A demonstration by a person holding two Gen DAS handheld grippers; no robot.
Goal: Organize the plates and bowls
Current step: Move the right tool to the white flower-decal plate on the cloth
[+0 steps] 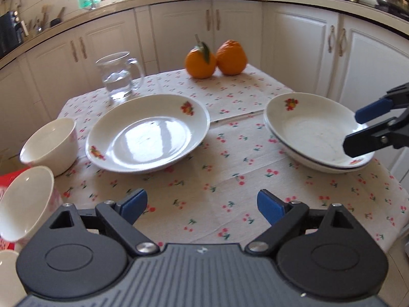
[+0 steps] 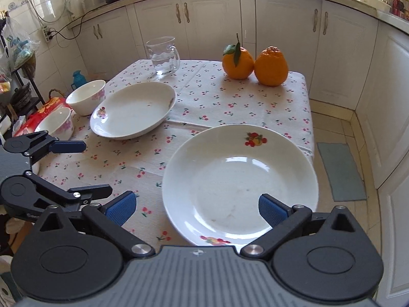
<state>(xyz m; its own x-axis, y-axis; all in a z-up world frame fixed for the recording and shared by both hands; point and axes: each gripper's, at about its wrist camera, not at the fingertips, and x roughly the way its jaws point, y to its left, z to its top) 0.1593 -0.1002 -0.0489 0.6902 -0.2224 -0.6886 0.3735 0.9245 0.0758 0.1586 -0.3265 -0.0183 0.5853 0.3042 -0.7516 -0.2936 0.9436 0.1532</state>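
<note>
A white fruit-print plate [image 1: 148, 138] lies at the table's middle left; it also shows in the right wrist view [image 2: 130, 112]. A stack of two like plates [image 1: 311, 133] sits at the right; the right wrist view [image 2: 237, 184] shows it close. Two white bowls [image 1: 51, 145] [image 1: 23, 202] stand at the left edge, also in the right wrist view [image 2: 87, 97] [image 2: 57, 124]. My left gripper [image 1: 202, 207] is open and empty above the cloth. My right gripper [image 2: 196, 208] is open over the stack's near rim, touching nothing; it shows in the left wrist view [image 1: 358, 130].
Two oranges [image 1: 214, 58] and a glass water jug [image 1: 117, 76] stand at the far side of the cherry-print tablecloth [image 1: 230, 179]. A red package [image 2: 43, 112] lies beside the bowls. White kitchen cabinets [image 2: 281, 30] surround the table.
</note>
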